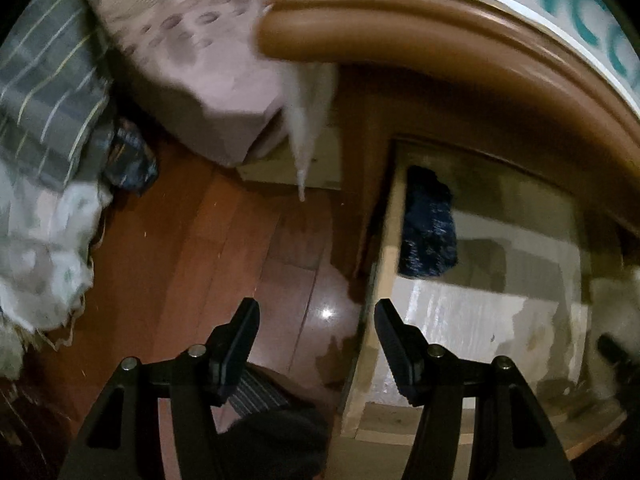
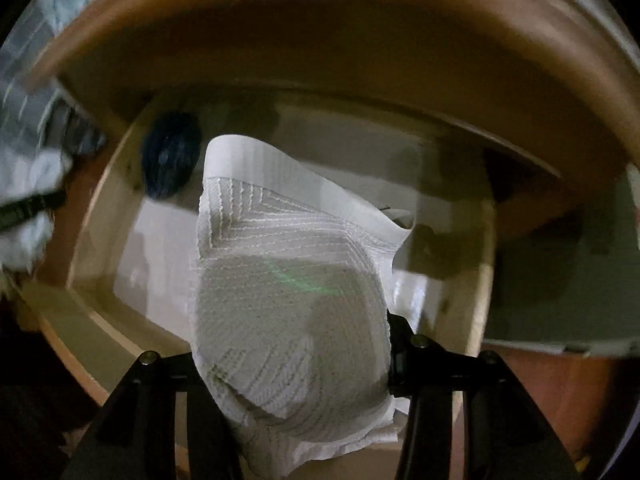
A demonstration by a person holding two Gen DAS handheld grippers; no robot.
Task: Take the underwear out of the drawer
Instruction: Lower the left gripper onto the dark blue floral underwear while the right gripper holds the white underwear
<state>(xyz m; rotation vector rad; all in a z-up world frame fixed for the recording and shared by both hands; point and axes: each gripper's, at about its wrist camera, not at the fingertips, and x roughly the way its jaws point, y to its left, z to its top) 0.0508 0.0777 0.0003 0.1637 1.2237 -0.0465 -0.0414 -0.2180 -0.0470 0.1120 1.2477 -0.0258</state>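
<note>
We see the white underwear bunched between the fingers of the right gripper, which are clenched on it: the ribbed cloth fills the whole gap and hides the left finger, while the right finger presses against its edge. The cloth hangs out ahead of the fingers over the open drawer, its plain waistband at the far end. Beyond the waistband and to the left of the fingers, a dark blue garment lies in the far left corner of the drawer. The drawer's pale wooden wall curves around on both sides of the fingers, and the brown edge of the furniture top arches over it farther ahead.

In the left wrist view, the left gripper has its fingers released, standing apart with nothing between them. Straight ahead of the gap is the glossy red-brown wooden floor. The right finger of this gripper lies over the drawer's pale side wall, and beyond it the same dark blue garment sits on the drawer's bottom. Far off to the right of the fingers we can make out a blurred patch of white cloth, too smeared to say more. Ahead and to the left of the fingers lie a pinkish padded mattress corner, a grey striped cloth and a pale patterned blanket. A thin white cloth dangles from under the brown furniture edge.
</note>
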